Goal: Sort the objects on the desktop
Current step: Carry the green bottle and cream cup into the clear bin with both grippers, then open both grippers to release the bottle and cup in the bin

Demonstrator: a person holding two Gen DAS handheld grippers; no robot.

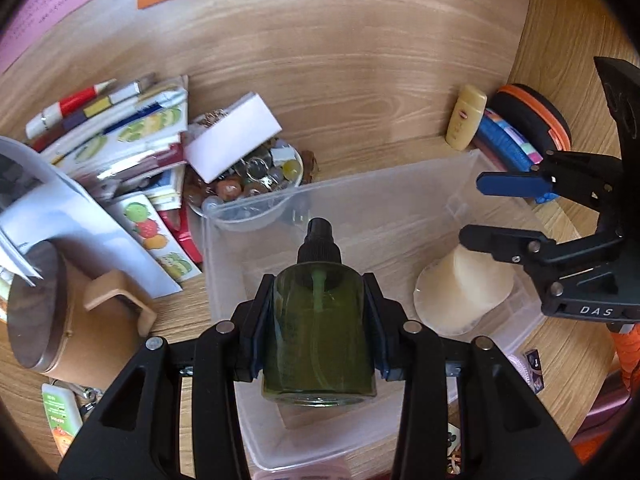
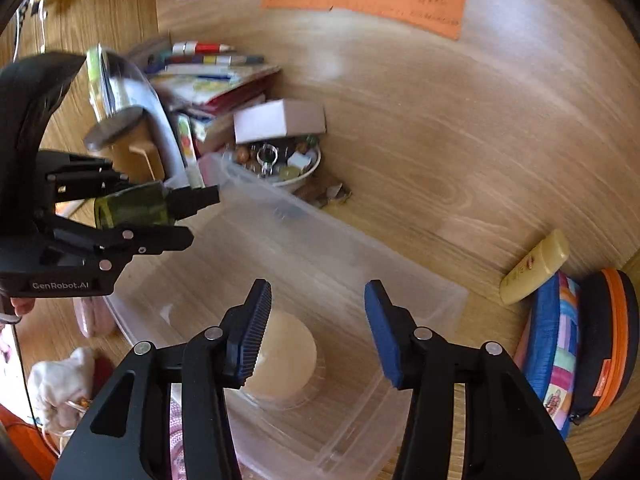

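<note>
Clamped between the left gripper point(image 1: 318, 320) pads sits the green spray bottle point(image 1: 318, 332), its long axis running along the fingers, black cap forward and down toward the clear plastic bin point(image 1: 400, 192) just below. Right gripper point(image 2: 318, 330) hangs with jaws apart and nothing between them, above the cream-coloured jar point(image 2: 286, 364) lying on the bin floor. Judging by this, the left hand is the one placed for the drop; bare floor lies beyond the cap, the jar to its right
</note>
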